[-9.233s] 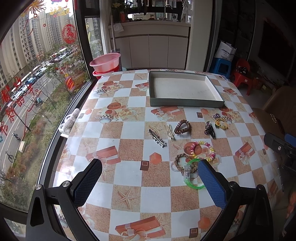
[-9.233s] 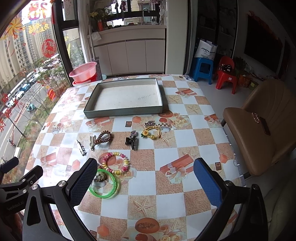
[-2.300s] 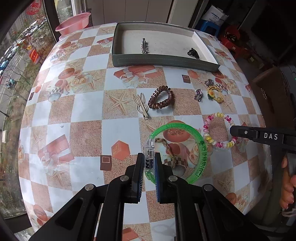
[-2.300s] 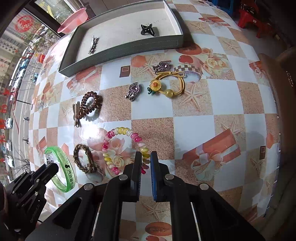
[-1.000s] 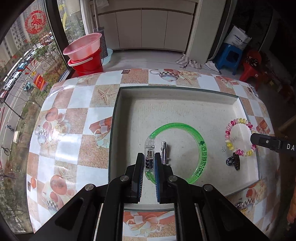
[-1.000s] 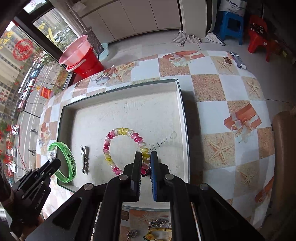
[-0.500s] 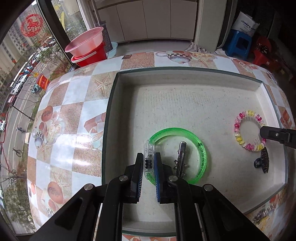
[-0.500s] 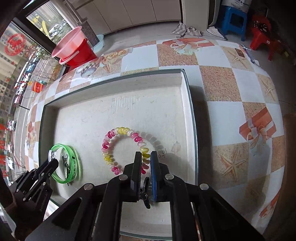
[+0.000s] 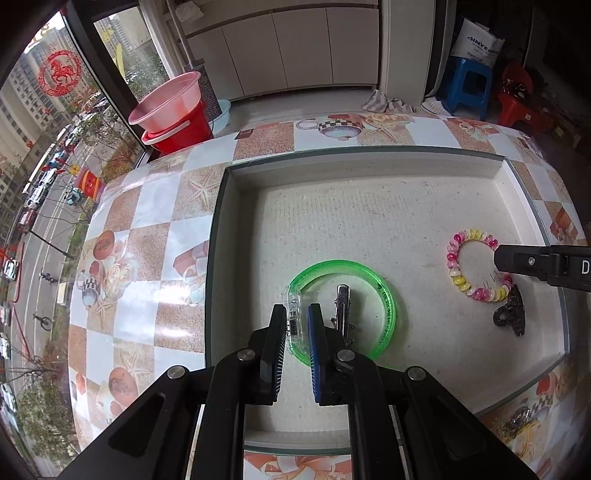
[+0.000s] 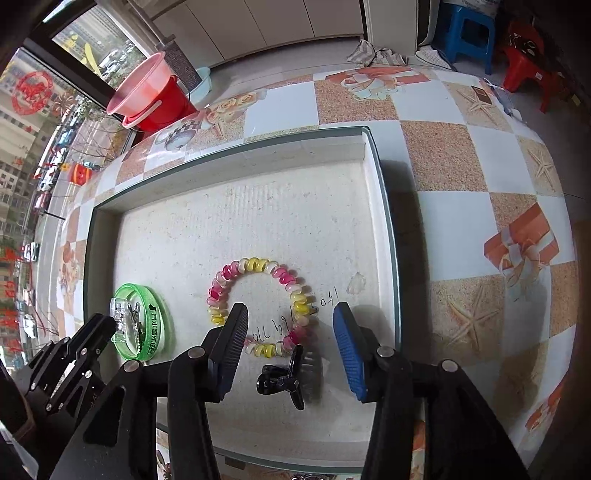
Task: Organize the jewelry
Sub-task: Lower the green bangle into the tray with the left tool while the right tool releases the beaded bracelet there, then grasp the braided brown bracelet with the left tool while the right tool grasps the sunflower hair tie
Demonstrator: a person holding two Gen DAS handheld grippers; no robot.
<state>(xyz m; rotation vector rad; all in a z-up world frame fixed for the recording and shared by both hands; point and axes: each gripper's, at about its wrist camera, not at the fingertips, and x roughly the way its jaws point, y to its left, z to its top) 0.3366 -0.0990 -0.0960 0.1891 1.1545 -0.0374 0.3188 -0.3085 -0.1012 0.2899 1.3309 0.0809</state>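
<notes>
A shallow grey tray (image 9: 218, 229) (image 10: 384, 206) lies on the patterned table. My left gripper (image 9: 297, 321) is shut on the clear clasp of a green bangle (image 9: 384, 295) (image 10: 155, 325), which rests on the tray floor around a silver hair clip (image 9: 343, 306). My right gripper (image 10: 290, 325) has its jaws opening. The pink and yellow coil bracelet (image 10: 258, 266) (image 9: 465, 284) lies on the tray floor between them, untouched by the pads. A black claw clip (image 10: 284, 380) (image 9: 509, 314) lies just beside the bracelet.
More jewelry (image 9: 521, 421) lies on the table outside the tray's near right corner. Red and pink basins (image 9: 170, 114) stand on the floor past the table's far left edge. A blue stool (image 10: 465, 33) and a red stool (image 10: 524, 55) stand beyond the far edge.
My right gripper's jaws have spread and let go of the coil bracelet, which now lies in the tray. My left gripper still holds the green bangle, now lower over the silver clip.
</notes>
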